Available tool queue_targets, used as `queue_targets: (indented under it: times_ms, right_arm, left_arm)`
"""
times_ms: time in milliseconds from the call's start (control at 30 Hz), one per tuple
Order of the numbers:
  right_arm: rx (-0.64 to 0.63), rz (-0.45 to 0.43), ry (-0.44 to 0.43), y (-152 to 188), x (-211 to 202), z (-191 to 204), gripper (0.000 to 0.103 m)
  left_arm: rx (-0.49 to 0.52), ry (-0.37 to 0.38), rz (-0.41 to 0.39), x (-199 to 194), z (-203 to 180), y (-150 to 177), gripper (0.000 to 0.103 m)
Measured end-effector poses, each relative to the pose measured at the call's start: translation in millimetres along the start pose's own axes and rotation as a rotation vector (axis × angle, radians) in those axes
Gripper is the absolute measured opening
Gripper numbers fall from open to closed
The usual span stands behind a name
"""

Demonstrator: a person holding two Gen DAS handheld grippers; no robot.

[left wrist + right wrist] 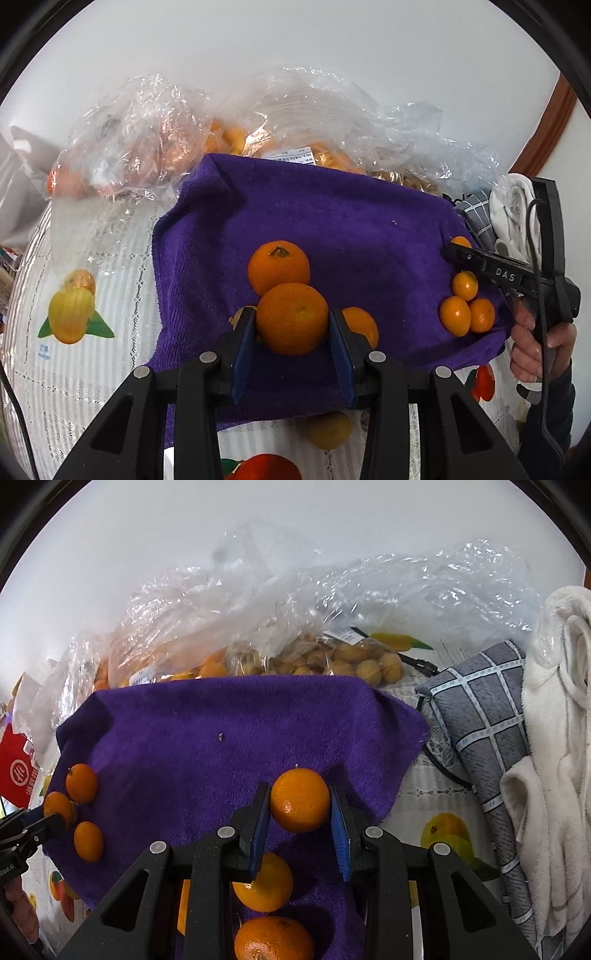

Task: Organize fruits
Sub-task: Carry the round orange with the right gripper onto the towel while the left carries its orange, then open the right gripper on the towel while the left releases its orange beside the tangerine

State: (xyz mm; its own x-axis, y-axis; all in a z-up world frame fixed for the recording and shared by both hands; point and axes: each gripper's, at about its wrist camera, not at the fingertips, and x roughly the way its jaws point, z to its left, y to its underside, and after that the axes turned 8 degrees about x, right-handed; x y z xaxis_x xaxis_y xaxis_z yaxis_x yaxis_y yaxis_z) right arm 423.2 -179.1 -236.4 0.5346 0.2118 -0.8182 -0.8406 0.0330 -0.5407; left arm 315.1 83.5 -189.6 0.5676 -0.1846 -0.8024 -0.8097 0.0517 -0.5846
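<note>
Left jaws: blue pads on both flanks of a large orange, lower centre of the left wrist frame. Pads look in contact with it; can't tell if it's lifted or resting on the purple towel. A second large orange, stem up, sits just behind it and touching. A third is partly hidden behind my right pad.

Right jaws: a small orange fruit sits between the pads, centre of the right wrist frame. The left pad touches it. A thin gap shows at the right pad, so I can't tell if the grip is closed. Two more small oranges lie lower in that frame, partly under the jaws.

In the left wrist view, three small oranges cluster at the right edge of the towel, just below my right gripper's tip, with a fourth peeking out above it. In the right wrist view, three oranges lie at the towel's left edge, with my left gripper's tip among them.

Background, upper part of both frames: clear plastic bags holding orange and pale yellow-brown fruit. Grey checked cloth and white towel at right of the right wrist frame. The surface wears a white cloth with a fruit print.
</note>
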Motion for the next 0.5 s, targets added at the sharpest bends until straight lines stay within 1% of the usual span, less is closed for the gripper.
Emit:
queue_targets:
  times_ms: [133,233,300,400,433,467,500]
  right_arm:
    - [-0.007,0.02,0.007,3,5,3,0.031]
    - [-0.006,0.015,0.006,5,0,3,0.032]
    - [-0.004,0.008,-0.001,7,-7,2,0.033]
    - [-0.01,-0.021,0.009,12,-24,5,0.04]
    - [-0.013,-0.033,0.012,15,-31,6,0.042]
    - [-0.015,-0.042,0.014,17,-38,7,0.043]
    - [-0.016,-0.048,0.014,19,-44,8,0.043]
  left_arm:
    - [0.002,-0.012,-0.002,2,0,-3,0.037]
    - [0.016,0.008,0.007,4,-3,-5,0.037]
    - [0.027,0.009,0.008,4,-5,-4,0.037]
    - [0.053,-0.009,0.006,5,-9,-4,0.038]
    - [0.056,-0.01,0.006,5,-9,-4,0.042]
    - [0.057,-0.01,0.01,5,-9,-3,0.052]
    - [0.056,-0.009,0.011,4,-8,-3,0.057]
